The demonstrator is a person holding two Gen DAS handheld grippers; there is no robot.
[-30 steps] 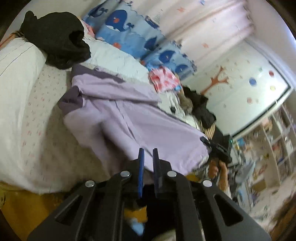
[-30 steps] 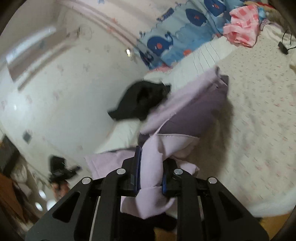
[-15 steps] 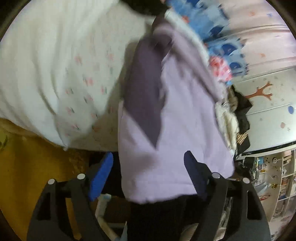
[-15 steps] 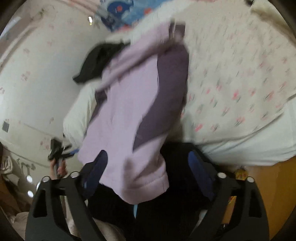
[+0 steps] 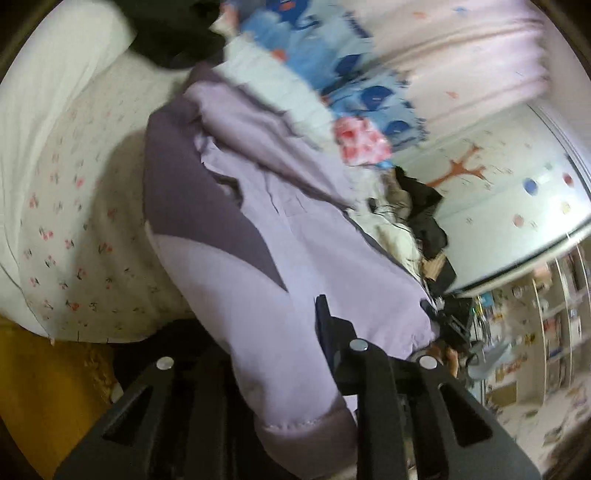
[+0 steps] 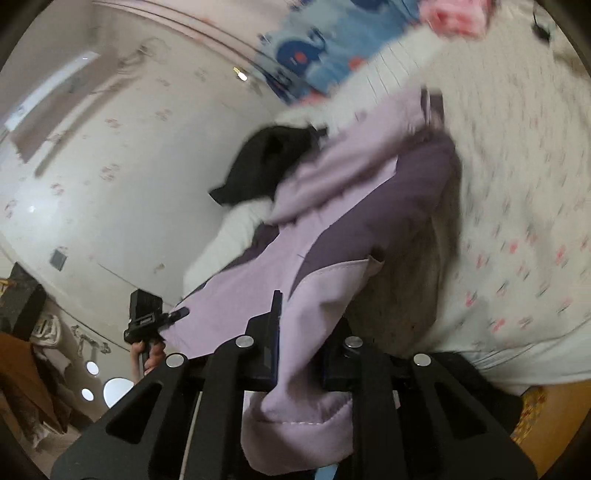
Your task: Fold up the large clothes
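nearby, black garment [image 5: 173, 33] beside jacket [image 5: 258, 236]

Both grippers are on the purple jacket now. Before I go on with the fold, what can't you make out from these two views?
- Left wrist view: the left gripper's left finger is buried under the purple jacket.
- Right wrist view: the right gripper's right finger is mostly covered by the jacket's hem.
- Both views: the hem's end is cut off by the bottom edge.
- Right wrist view: the bed is motion-blurred.
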